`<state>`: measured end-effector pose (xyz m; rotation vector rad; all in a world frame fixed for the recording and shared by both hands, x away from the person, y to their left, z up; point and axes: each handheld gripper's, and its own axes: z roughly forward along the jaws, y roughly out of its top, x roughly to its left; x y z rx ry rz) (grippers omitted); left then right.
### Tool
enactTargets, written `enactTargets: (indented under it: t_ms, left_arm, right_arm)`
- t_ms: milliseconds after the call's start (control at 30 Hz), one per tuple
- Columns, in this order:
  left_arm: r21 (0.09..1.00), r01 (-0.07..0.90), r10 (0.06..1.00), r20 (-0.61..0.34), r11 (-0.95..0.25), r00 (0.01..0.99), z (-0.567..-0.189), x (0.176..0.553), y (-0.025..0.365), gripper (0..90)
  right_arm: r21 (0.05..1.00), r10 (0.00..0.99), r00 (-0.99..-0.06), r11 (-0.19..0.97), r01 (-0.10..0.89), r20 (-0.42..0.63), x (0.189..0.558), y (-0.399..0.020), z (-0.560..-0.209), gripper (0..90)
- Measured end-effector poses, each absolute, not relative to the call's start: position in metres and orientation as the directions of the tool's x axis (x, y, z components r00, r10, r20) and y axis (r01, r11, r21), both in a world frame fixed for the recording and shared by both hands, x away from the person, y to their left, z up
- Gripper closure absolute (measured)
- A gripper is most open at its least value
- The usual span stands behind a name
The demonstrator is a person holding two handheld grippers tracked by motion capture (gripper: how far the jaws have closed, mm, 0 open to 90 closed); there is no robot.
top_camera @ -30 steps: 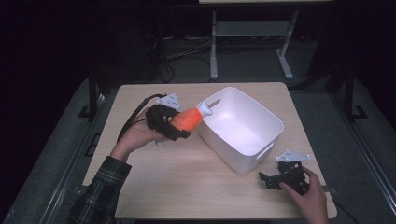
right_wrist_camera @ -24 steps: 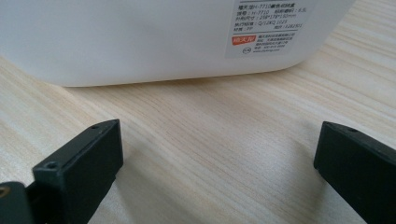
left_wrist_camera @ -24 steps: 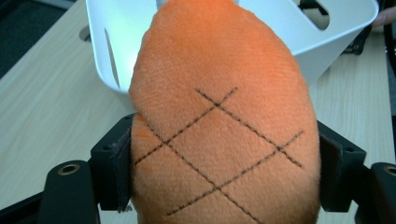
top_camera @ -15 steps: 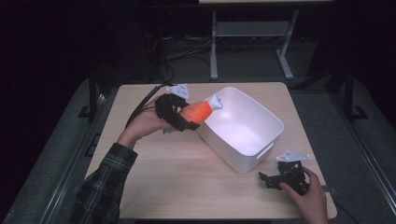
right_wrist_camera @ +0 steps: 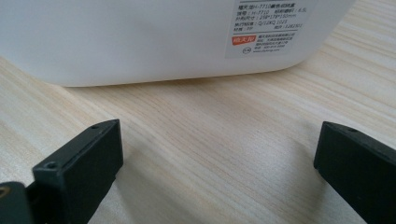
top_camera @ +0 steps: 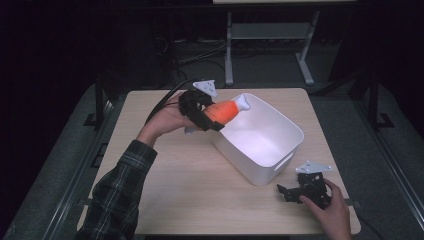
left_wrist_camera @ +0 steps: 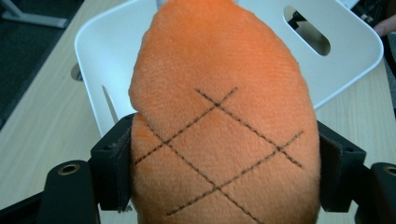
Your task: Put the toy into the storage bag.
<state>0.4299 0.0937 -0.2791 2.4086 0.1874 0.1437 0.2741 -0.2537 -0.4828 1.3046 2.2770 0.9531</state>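
Left gripper (top_camera: 212, 118) raised above the table (top_camera: 165, 200), jaws pinching an orange plush toy (top_camera: 223, 111) from both sides. Toy stitched with a dark criss-cross pattern, white tip pointing out over the near-left rim of a white plastic bin (top_camera: 280, 150); held in the air, partly over the bin's opening, not touching it as far as can be told. In the left gripper view, orange toy (left_wrist_camera: 219, 116) bulging between the two black jaws, the bin (left_wrist_camera: 345, 51) below and beyond with its handle slot showing. Left hand (top_camera: 167, 122) wrapped round the gripper body, plaid sleeve (top_camera: 117, 195) trailing back. Right gripper (top_camera: 287, 191) low at the table's near-right corner, just beside the bin, jaws spread wide with nothing between them. In the right gripper view, pale wood table (right_wrist_camera: 219, 140) between the jaws, the bin's wall (right_wrist_camera: 140, 42) close ahead with a printed label (right_wrist_camera: 271, 25).
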Motion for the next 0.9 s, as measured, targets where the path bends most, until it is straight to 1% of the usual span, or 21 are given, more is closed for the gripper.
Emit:
enactTargets:
  t_ms: [533, 633, 800, 900]
  left_arm:
    - [0.643, 0.05, 0.114, 0.059, -0.764, 0.992, -0.276, 0.455, 0.057, 22.6]
    - [0.647, 0.041, 0.103, 0.058, -0.762, 0.993, -0.279, 0.459, 0.044, 22.6]
    - [0.635, 0.025, 0.076, 0.054, -0.772, 0.996, -0.282, 0.464, 0.03, 22.6]
    - [0.645, 0.025, 0.07, 0.044, -0.764, 0.997, -0.287, 0.468, 0.025, 22.6]
  right_arm:
    - [0.7, 0.857, -0.515, 0.349, 0.623, 0.031, 0.274, -0.254, -0.483, 0.7]
    - [0.701, 0.856, -0.515, 0.35, 0.622, 0.029, 0.274, -0.254, -0.483, 0.7]
    - [0.7, 0.857, -0.515, 0.349, 0.623, 0.03, 0.274, -0.254, -0.483, 0.7]
    - [0.7, 0.857, -0.515, 0.349, 0.622, 0.03, 0.274, -0.254, -0.483, 0.7]
